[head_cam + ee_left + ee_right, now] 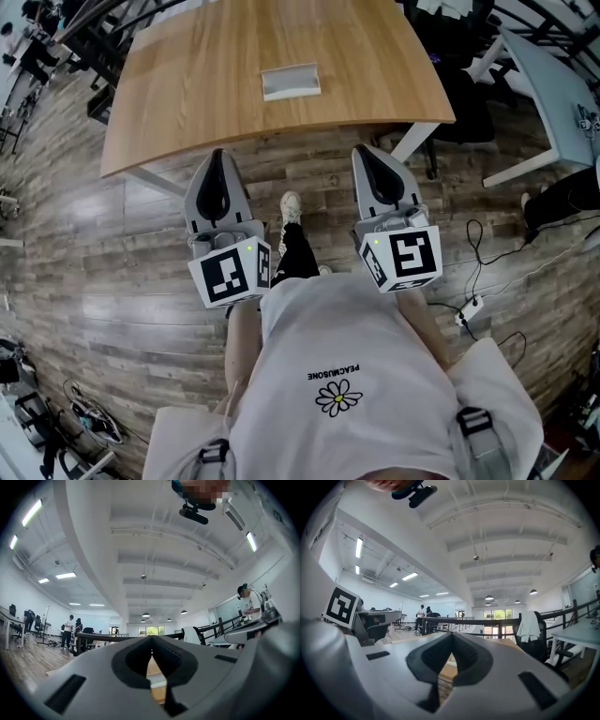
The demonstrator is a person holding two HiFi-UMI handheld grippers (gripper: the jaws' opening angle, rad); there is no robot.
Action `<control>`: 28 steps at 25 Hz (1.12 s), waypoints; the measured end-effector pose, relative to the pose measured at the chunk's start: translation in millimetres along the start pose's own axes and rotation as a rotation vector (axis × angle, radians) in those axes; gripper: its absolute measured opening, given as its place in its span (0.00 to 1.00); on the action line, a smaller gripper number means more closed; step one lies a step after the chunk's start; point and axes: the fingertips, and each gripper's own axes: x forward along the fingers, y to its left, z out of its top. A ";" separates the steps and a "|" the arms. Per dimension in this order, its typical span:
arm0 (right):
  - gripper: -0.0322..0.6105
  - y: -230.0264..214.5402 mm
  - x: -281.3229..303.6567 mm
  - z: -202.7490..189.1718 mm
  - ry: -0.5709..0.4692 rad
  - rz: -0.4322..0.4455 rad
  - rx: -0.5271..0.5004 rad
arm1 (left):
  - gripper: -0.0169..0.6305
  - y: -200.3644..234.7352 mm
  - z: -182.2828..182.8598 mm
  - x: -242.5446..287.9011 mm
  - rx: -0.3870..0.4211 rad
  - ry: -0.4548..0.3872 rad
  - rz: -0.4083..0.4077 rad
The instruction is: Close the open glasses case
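The glasses case [291, 81], a pale grey open box, lies near the middle of the wooden table [187, 84] in the head view. Both grippers hover over the floor short of the table's near edge, well apart from the case. My left gripper [218, 154] has its jaws closed tip to tip with nothing between them, and so does my right gripper [367, 150]. In the left gripper view the tips [151, 638] meet, with a strip of tabletop and something pale behind the gap. The right gripper view shows the right gripper's tips [452, 635] meeting too.
The person's leg and white shoe [292, 208] stand between the grippers. A white desk [553, 94] and dark chairs are at the right. Cables and a power strip [469, 306] lie on the wood floor. People stand far off across the room [69, 630].
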 end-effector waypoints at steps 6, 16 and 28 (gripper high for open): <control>0.06 -22.3 29.0 8.5 -0.027 -0.035 -0.006 | 0.05 1.8 -0.9 38.9 -0.004 0.003 -0.014; 0.06 -36.3 104.0 -10.5 0.023 -0.047 0.011 | 0.05 35.8 -26.6 115.6 -0.050 0.023 -0.019; 0.06 -47.7 245.1 -5.0 0.061 -0.046 -0.041 | 0.05 62.4 -56.3 246.5 -0.108 0.063 -0.110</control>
